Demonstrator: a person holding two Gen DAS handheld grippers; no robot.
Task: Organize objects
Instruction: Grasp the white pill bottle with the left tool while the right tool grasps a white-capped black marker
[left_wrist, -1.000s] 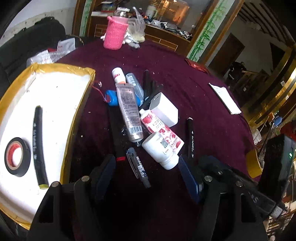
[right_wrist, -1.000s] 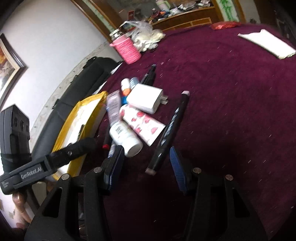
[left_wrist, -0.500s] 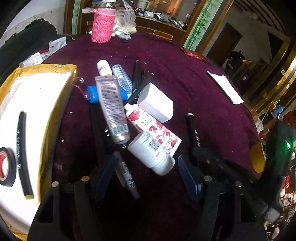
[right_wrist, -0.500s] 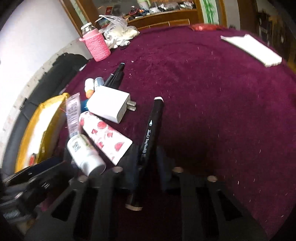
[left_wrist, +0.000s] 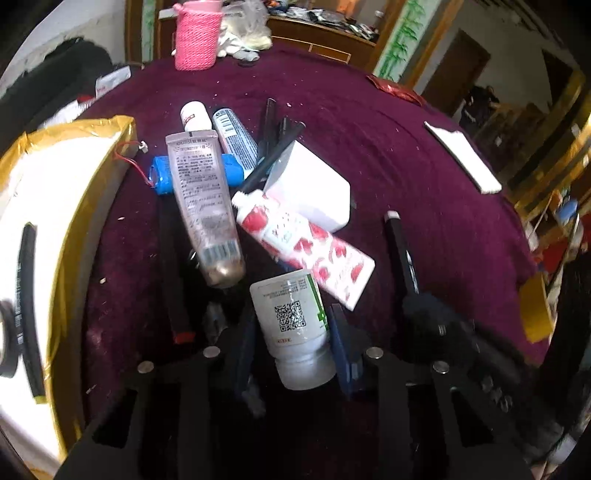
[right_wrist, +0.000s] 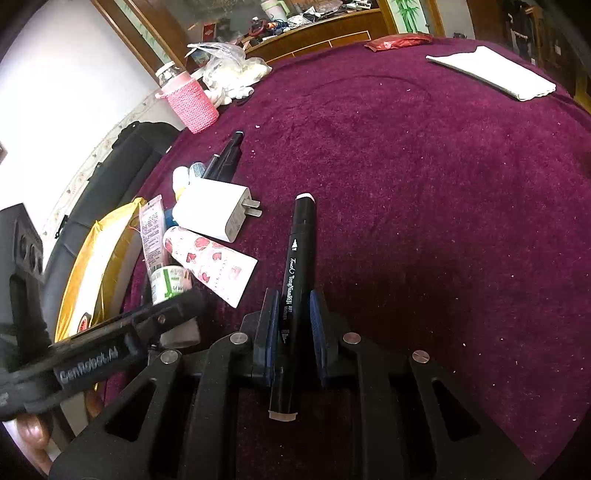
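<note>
Right now the right gripper (right_wrist: 291, 325) is pinching the black art marker (right_wrist: 297, 280) between its blue pads, jaws drawn in tight on the lower barrel while the marker is lying on the maroon tablecloth (right_wrist: 424, 206), just beside the white charger (right_wrist: 218, 212). Meanwhile the left gripper (left_wrist: 291, 332) is straddling the white pill bottle (left_wrist: 291, 325), its jaws sitting close on either side; whether the pads are actually pressing the bottle I cannot tell. Judging by the gold-rimmed tray (left_wrist: 81, 229) to the left, both items are probably heading there. To do this well, each hand should be lifting straight up before swinging over, since the bottle is lying against the strawberry-print tube (left_wrist: 306, 247) and near the clear tube (left_wrist: 205, 206), and dragging sideways would likely be scattering the pile. The round bottle may roll or slip, so squeezing it across its middle seems wise.
</note>
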